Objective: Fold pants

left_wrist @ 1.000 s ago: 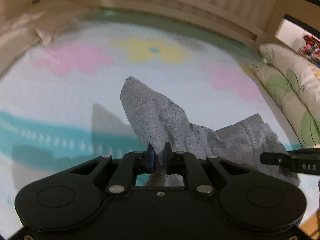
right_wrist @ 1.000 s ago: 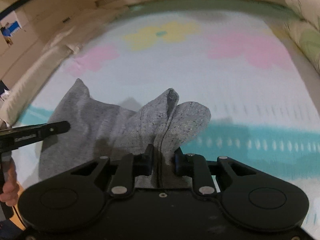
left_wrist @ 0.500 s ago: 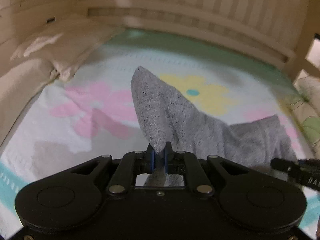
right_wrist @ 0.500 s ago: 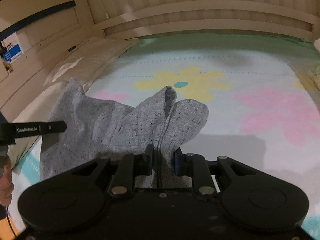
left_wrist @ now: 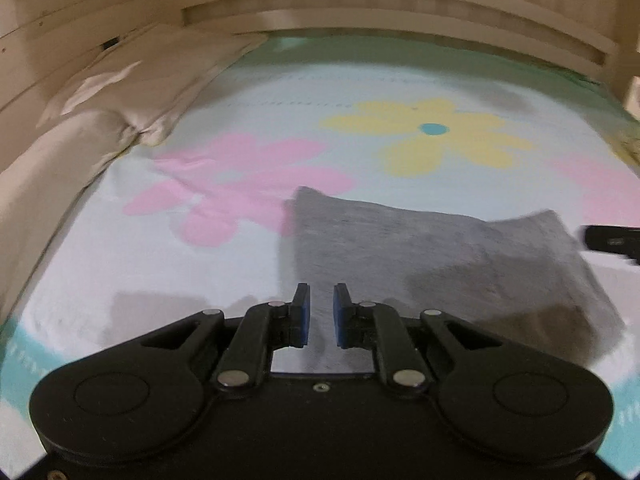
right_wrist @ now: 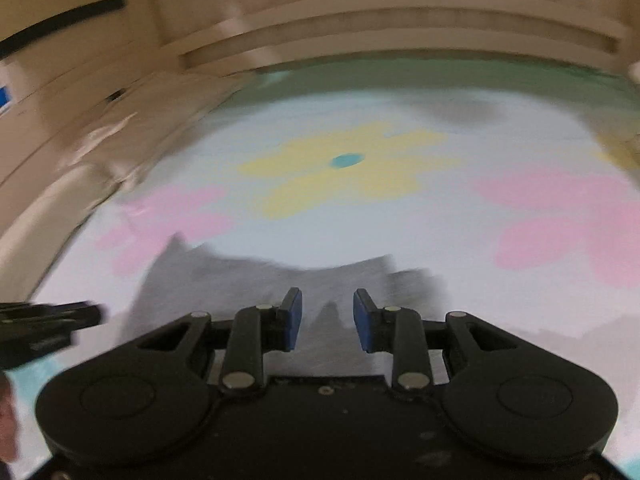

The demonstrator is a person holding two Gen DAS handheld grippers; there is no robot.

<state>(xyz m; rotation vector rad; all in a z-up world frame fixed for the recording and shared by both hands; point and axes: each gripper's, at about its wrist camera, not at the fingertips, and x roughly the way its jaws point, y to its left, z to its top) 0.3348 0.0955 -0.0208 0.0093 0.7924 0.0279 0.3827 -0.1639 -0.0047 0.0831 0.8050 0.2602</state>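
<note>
The grey pants (left_wrist: 432, 256) lie folded flat on the flowered bed sheet (left_wrist: 120, 280). In the left wrist view my left gripper (left_wrist: 321, 308) hovers over the near left part of the pants, its jaws opening, blue pads apart and not pressing the cloth. In the right wrist view, which is blurred, the pants (right_wrist: 240, 292) spread below my right gripper (right_wrist: 327, 312); its jaws are opening too, with a clear gap and nothing pinched. The right gripper's finger (left_wrist: 612, 240) shows at the right edge of the left view, and the left gripper's finger (right_wrist: 44, 320) at the left edge of the right view.
Beige pillows (left_wrist: 120, 92) line the left side of the bed. A wooden slatted headboard (left_wrist: 380, 4) runs across the back. The sheet carries a yellow flower (left_wrist: 432, 132) and a pink flower (left_wrist: 236, 188). A person's hand (right_wrist: 8, 420) shows at the lower left.
Both grippers carried the raised grey cloth forward toward the headboard, lowered it and let go. The pants now lie flat and both pairs of jaws stand apart.
</note>
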